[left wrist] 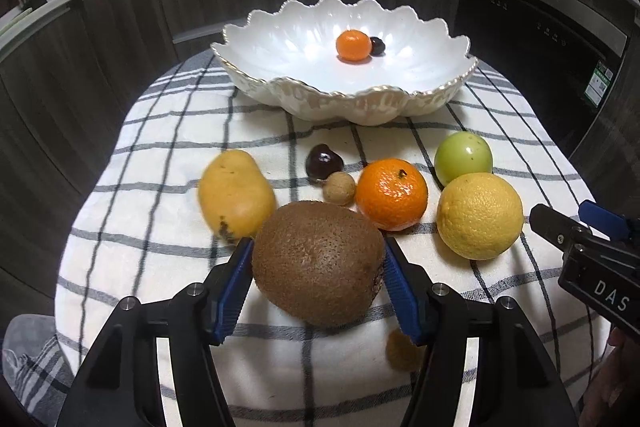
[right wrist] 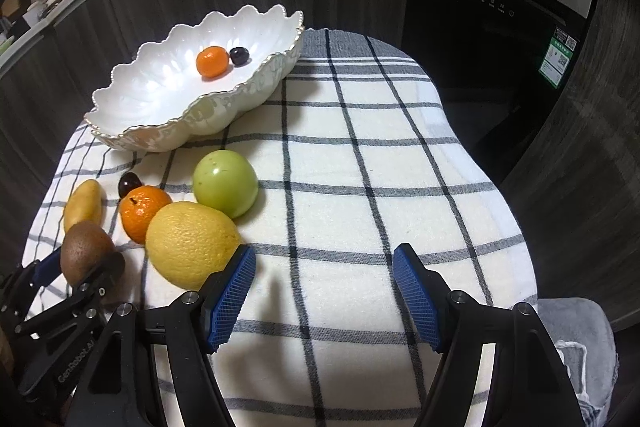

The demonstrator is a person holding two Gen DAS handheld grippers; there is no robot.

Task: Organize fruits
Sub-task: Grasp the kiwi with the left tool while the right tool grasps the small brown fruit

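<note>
Left gripper (left wrist: pixel 319 259): jaws clenched on the kiwi (left wrist: pixel 318 263), one blue pad pressed to each side of it; the right wrist view shows the kiwi raised off the cloth (right wrist: pixel 360 163).
Right gripper (right wrist: pixel 324 291): jaws released, nothing between them; hovers over bare cloth near the table's near edge, its left pad just beside the lemon (right wrist: pixel 192 243).
Table: covered by a white cloth with dark checks.
Bowl (left wrist: pixel 256 27): white, scalloped, gold rim; stands at the far edge of the table, toward the left corner in the right wrist view.
In bowl: a small orange (left wrist: pixel 353 45) and a dark cherry (left wrist: pixel 377 45), touching each other.
Mango (left wrist: pixel 236 195): on the cloth toward the left edge, just beyond the kiwi.
Loose cherry (left wrist: pixel 325 161): between bowl and kiwi, near the table's middle.
Walnut (left wrist: pixel 339 188): just nearer than that cherry, close beside the orange.
Orange (left wrist: pixel 391 194): on the cloth, right of the walnut.
Green apple (left wrist: pixel 463 157): behind the lemon, touching it.
Lemon: nearest to the right gripper of the loose fruits.
Brown round thing (left wrist: pixel 400 351): on the cloth under the left gripper's right finger, partly hidden; kind cannot be told.
</note>
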